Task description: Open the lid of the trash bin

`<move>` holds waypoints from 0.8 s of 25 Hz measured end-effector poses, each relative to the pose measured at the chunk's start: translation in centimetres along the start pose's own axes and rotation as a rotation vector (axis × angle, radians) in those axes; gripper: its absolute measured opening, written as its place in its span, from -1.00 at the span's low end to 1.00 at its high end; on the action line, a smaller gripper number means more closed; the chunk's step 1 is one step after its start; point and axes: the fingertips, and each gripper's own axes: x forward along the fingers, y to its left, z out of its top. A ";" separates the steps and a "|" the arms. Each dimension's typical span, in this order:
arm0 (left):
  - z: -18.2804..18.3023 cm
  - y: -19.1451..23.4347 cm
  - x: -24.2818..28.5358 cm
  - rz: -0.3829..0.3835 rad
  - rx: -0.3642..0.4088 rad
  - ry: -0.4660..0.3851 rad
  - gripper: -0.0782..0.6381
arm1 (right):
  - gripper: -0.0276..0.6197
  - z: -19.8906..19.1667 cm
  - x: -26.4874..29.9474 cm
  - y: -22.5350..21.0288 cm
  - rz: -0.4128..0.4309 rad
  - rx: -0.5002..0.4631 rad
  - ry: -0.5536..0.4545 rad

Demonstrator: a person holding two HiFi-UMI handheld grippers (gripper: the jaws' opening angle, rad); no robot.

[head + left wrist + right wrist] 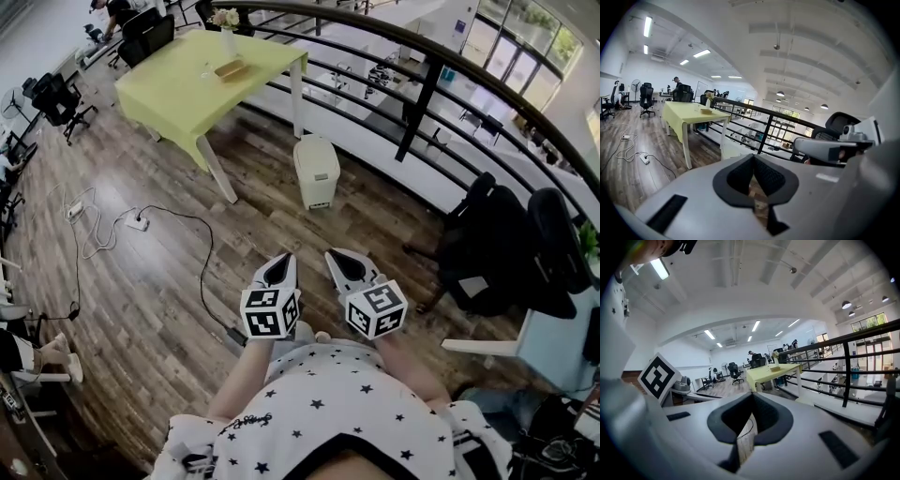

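The trash bin (317,172) is cream-white and stands on the wood floor beside the railing, with its lid down. It is well ahead of both grippers. My left gripper (282,260) and right gripper (336,255) are held side by side at waist height, pointing toward the bin. Both are shut with nothing between their pads. In the left gripper view the shut gripper (753,157) hides most of the bin (731,149). The right gripper view shows that gripper (752,395) shut, over bare floor.
A yellow-green table (202,80) stands left of the bin, one leg close to it. A black railing (412,122) runs behind. Black office chairs (506,248) and a white desk (553,342) crowd the right. A power strip with cables (138,223) lies on the floor at left.
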 end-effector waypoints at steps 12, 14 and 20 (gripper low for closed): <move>-0.5 0.3 0.6 -0.017 -0.010 -0.004 -0.75 | -0.93 -0.9 0.3 0.2 0.023 -0.007 0.029; -0.2 0.7 1.3 -0.017 -0.013 -0.003 -0.75 | -0.93 -0.8 1.1 -0.1 0.024 -0.013 0.034; 1.5 3.0 4.4 -0.021 -0.020 0.001 -0.75 | -0.93 0.4 4.7 -1.9 0.018 -0.027 0.039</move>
